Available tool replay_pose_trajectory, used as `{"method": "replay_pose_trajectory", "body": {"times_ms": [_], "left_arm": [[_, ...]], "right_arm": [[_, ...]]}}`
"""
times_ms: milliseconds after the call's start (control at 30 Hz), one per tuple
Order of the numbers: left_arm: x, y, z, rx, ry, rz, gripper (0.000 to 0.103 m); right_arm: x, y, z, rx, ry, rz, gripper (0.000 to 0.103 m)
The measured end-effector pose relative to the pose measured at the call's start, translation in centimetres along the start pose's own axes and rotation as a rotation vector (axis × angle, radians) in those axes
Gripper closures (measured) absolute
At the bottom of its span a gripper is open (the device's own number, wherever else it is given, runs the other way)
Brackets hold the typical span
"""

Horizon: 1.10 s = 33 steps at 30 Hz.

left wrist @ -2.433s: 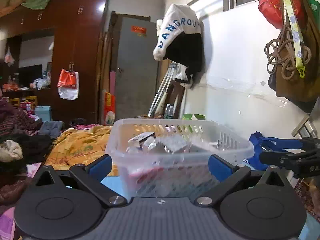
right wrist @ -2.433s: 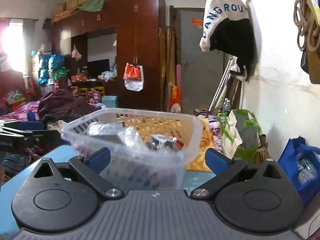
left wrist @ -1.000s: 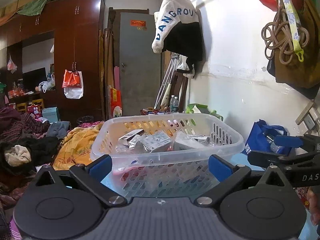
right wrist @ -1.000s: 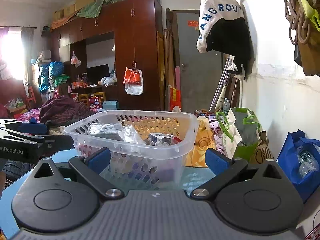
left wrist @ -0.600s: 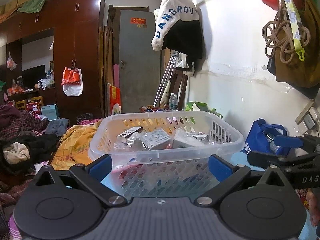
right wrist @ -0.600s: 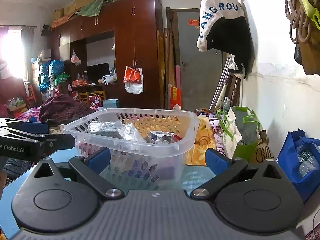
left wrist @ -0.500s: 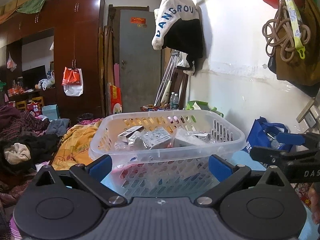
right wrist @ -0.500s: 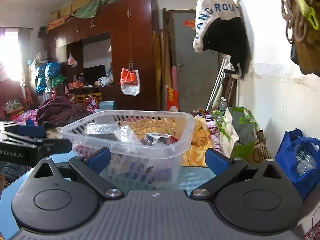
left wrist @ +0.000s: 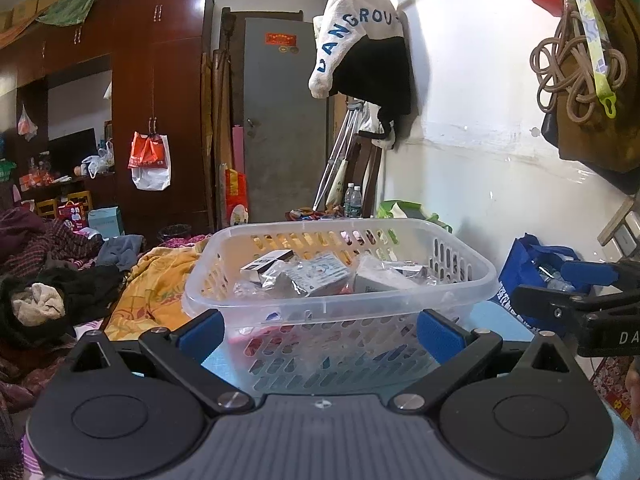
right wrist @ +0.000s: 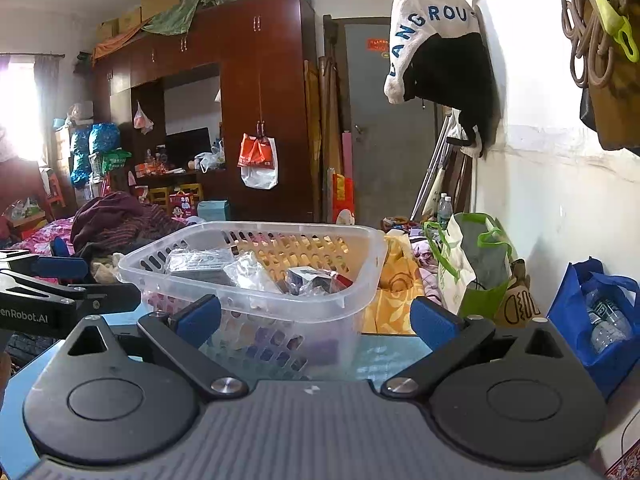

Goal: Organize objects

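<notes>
Left gripper (left wrist: 318, 330) and right gripper (right wrist: 314, 318) both spread wide, holding nothing. Packet-filled basket (left wrist: 460, 280) sits ahead on blue table (right wrist: 384, 354); blue bag (right wrist: 596, 312) beside the wall.

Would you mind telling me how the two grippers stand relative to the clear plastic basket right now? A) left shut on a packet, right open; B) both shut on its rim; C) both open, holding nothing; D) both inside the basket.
C: the left gripper and right gripper both have spread fingers with nothing between them, short of the basket, which sits on the blue table.
</notes>
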<state>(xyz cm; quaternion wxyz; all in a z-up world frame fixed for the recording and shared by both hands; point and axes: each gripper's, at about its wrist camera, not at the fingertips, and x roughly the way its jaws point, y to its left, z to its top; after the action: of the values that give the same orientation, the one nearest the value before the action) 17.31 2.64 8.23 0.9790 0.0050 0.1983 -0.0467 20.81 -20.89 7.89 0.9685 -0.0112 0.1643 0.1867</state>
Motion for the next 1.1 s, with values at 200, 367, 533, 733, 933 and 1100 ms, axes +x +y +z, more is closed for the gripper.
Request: {"method": "replay_pose_trajectory", "body": {"times_ms": [200,367,533,733,933,1100], "left_arm": [[0.18,-0.22,-0.2,0.003,0.006,-0.007,0.0],[0.15,-0.31,-0.29,0.001,0.008,-0.01,0.0],[0.11,-0.39,-0.33,0.001,0.006,-0.013,0.0],[0.08,-0.49,-0.31,-0.003,0.005,-0.013,0.0],[0.16,-0.57,-0.18,-0.006,0.009,-0.014,0.0],[0.16,-0.54,-0.17,-0.006,0.009,-0.014,0.0]], "right_arm": [[0.29,-0.11,0.02,0.002,0.008,0.007,0.0],[0.16,-0.05,-0.03,-0.003,0.007,0.008,0.0],[0.19,-0.11,-0.05,0.004,0.01,0.01,0.0],[0.2,-0.01,0.03,0.001,0.012,0.012,0.0],[0.28,-0.02,-0.01,-0.002,0.014,0.014,0.0],[0.28,-0.03,-0.03,0.0,0.014,0.013,0.0]]}}
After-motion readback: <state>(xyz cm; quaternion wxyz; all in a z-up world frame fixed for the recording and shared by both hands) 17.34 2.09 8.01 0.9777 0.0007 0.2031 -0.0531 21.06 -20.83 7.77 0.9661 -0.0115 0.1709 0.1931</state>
